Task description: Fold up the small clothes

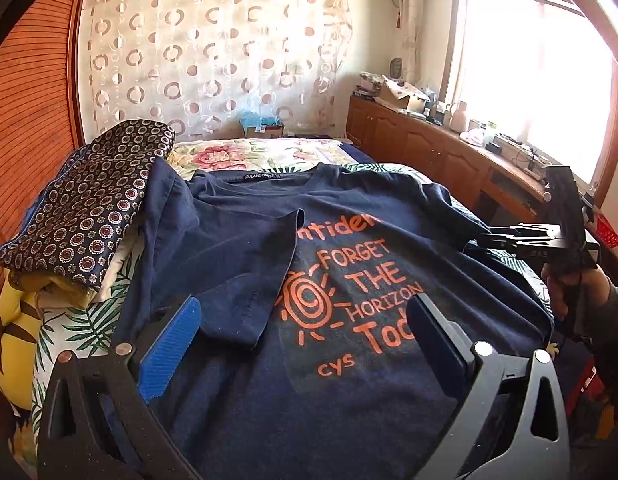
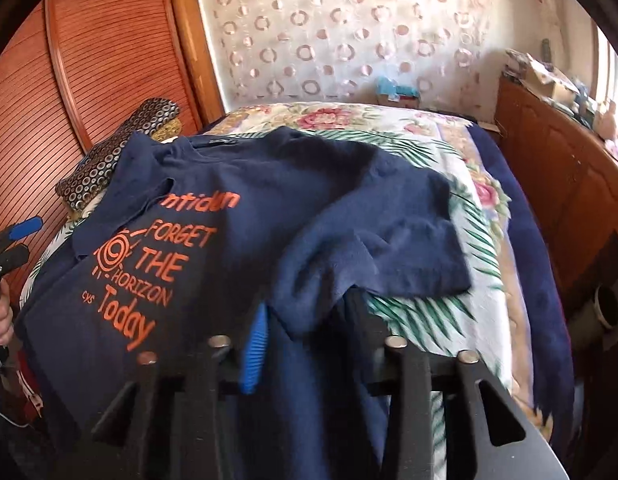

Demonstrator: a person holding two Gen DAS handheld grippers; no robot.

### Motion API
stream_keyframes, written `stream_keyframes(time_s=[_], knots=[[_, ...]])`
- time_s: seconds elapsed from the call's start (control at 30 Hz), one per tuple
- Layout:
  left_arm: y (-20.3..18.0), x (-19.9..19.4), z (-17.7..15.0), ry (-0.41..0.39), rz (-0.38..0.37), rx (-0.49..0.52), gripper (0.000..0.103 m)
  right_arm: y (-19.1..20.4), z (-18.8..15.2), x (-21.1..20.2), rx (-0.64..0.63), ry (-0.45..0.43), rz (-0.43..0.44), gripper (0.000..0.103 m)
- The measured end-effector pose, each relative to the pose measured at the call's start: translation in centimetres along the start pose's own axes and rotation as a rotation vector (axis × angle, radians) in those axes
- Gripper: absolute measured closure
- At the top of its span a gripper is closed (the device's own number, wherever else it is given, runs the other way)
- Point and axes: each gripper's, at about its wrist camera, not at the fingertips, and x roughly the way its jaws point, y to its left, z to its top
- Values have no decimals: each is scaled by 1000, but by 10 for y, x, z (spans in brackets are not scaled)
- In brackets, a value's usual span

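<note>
A navy T-shirt [image 1: 237, 240] [image 2: 309, 200] with an orange sun and the print "FORGET THE HORIZON Today" lies front up on the bed. One sleeve [image 1: 253, 272] is folded in over the chest. My left gripper [image 1: 305, 340] hovers open over the shirt's lower half, with nothing between its fingers; it shows at the far left edge [image 2: 17, 236] of the right wrist view. My right gripper [image 2: 309, 304] [image 1: 485, 238] is at the shirt's other side. Its jaws stand apart, with bunched fabric of the other sleeve [image 2: 389, 240] lying loose between and over them.
A folded dark cloth with ring patterns [image 1: 89, 208] tops a stack at the shirt's left, over a yellow cushion [image 1: 13, 340]. A floral bedspread [image 2: 429, 312] covers the bed. A slatted wooden wardrobe [image 1: 29, 120] stands left, a cluttered wooden cabinet [image 1: 429, 140] right. A hand [image 1: 569, 292] holds the right gripper.
</note>
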Motion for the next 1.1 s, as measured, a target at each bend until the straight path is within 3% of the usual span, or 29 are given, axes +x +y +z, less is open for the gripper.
stream_keyframes(time_s=[0.33,0.5,0.67,0.83,1.1], knots=[[-8,-1,-1,-6,-8,7,0,-45,5,-31,129,-95,-81,61],[-7,1,-2,1,-6,4,0,-61,5,-8,169,-44,-125,61],[-7,1,-4,4,0,3,0,-61,8,0,193,-18,-53,61],[-7,3,-6,11,-1,-2,0,-41,9,-24,149,-49,7,61],[-12,3,-5,12,-11,2,0,-37,5,-76,80,-111,-33,61]])
